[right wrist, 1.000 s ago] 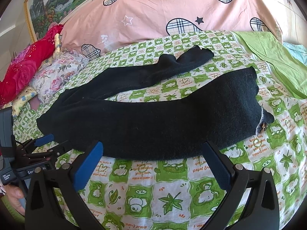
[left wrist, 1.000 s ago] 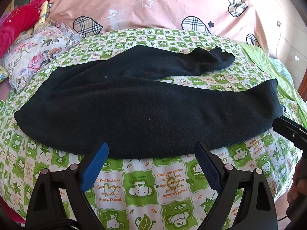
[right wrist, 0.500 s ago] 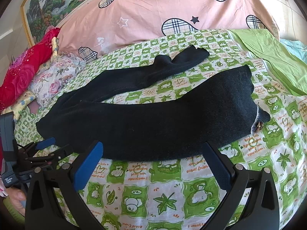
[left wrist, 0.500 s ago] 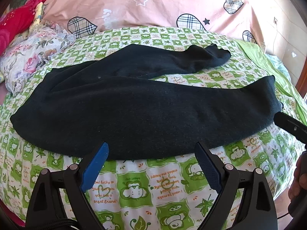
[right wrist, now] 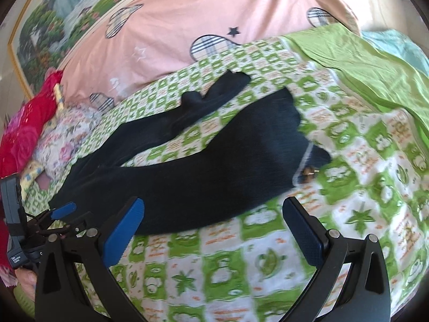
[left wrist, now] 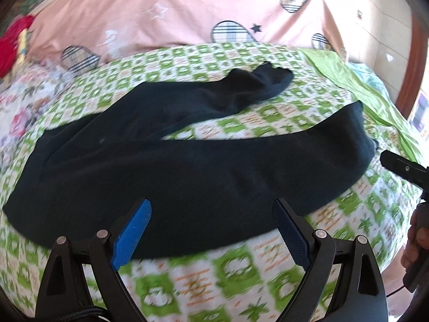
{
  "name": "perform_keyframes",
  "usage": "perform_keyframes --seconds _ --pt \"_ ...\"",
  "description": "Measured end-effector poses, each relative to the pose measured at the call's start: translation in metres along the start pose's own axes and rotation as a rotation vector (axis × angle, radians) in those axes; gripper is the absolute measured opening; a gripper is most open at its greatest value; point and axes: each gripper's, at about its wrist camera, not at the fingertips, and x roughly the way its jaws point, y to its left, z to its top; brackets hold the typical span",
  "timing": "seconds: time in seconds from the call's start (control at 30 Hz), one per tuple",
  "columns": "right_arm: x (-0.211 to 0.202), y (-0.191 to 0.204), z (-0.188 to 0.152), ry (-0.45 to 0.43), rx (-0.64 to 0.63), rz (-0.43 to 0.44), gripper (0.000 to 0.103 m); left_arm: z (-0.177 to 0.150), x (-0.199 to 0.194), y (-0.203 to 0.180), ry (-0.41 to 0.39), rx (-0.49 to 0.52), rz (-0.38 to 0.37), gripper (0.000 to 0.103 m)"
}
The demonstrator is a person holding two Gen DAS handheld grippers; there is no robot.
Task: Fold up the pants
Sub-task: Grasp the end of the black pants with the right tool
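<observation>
A: Here, how many garments lie on the bed (left wrist: 241, 276)?

B: One pair of black pants (left wrist: 187, 177), spread flat on the green-checked sheet, its two legs splayed apart.

A: And the claws?

B: Two. The left claw (left wrist: 211, 230) and right claw (right wrist: 213, 232) both hover with jaws wide apart, holding nothing, near the pants' front edge.

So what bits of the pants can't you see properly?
- Left wrist view: the near edge of the pants hides behind the open left tongs.
- Right wrist view: the small metal thing at the waistband is blurred.
- Both views: the underside lies against the green checked sheet.
</observation>
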Motion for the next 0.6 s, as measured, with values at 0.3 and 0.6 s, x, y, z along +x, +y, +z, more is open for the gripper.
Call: perform_keyframes --seconds 0.3,0.6 --pt "0.004 -0.054 0.014 -0.026 0.227 0.046 0.083 0.045 0.022 -0.036 0.022 0.116 -0.098 0.093" --pt "0.023 -0.088 0.028 0.000 0.366 0.054 0.024 0.073 0.053 -0.066 0.068 0.162 -0.143 0.093"
